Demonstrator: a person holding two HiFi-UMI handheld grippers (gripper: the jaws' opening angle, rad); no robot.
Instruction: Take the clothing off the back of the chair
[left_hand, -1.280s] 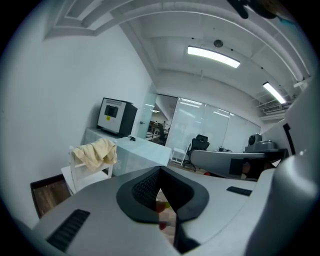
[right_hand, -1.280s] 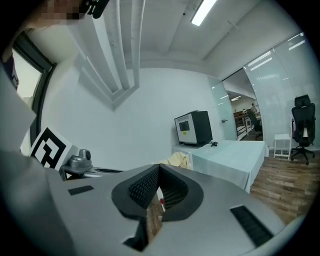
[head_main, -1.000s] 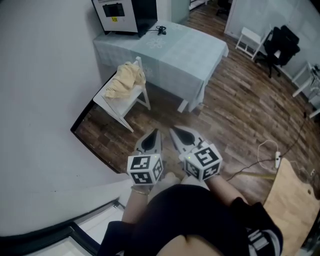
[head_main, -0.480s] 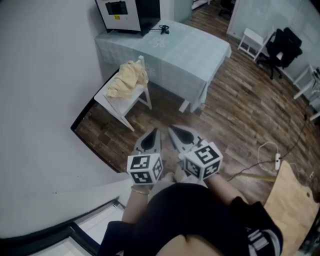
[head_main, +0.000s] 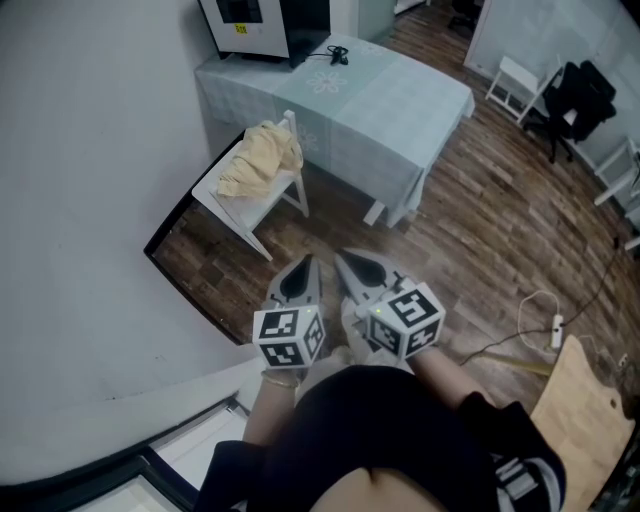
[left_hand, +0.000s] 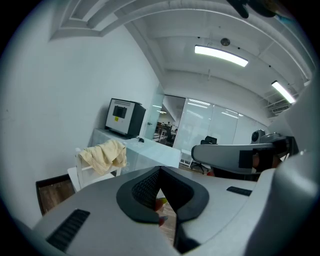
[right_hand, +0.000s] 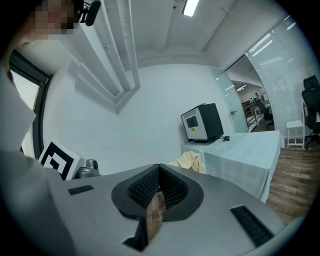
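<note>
A pale yellow garment (head_main: 259, 158) hangs over the back of a white chair (head_main: 228, 200) beside the table; it also shows in the left gripper view (left_hand: 105, 154) and the right gripper view (right_hand: 188, 161). Both grippers are held close to the person's body, well short of the chair. My left gripper (head_main: 303, 270) is shut with nothing between its jaws (left_hand: 159, 172). Beside it, my right gripper (head_main: 345, 264) is shut and empty too (right_hand: 159, 169).
A table with a light blue-green cloth (head_main: 370, 100) stands behind the chair, with a white-and-black machine (head_main: 262, 22) on its far end. A white wall (head_main: 90, 180) runs along the left. A black office chair (head_main: 578, 95) and a white cable (head_main: 535, 320) are on the wooden floor at right.
The chair, garment and table have slid slightly down and right in the head view as the person comes closer. Both grippers stay shut, side by side.
</note>
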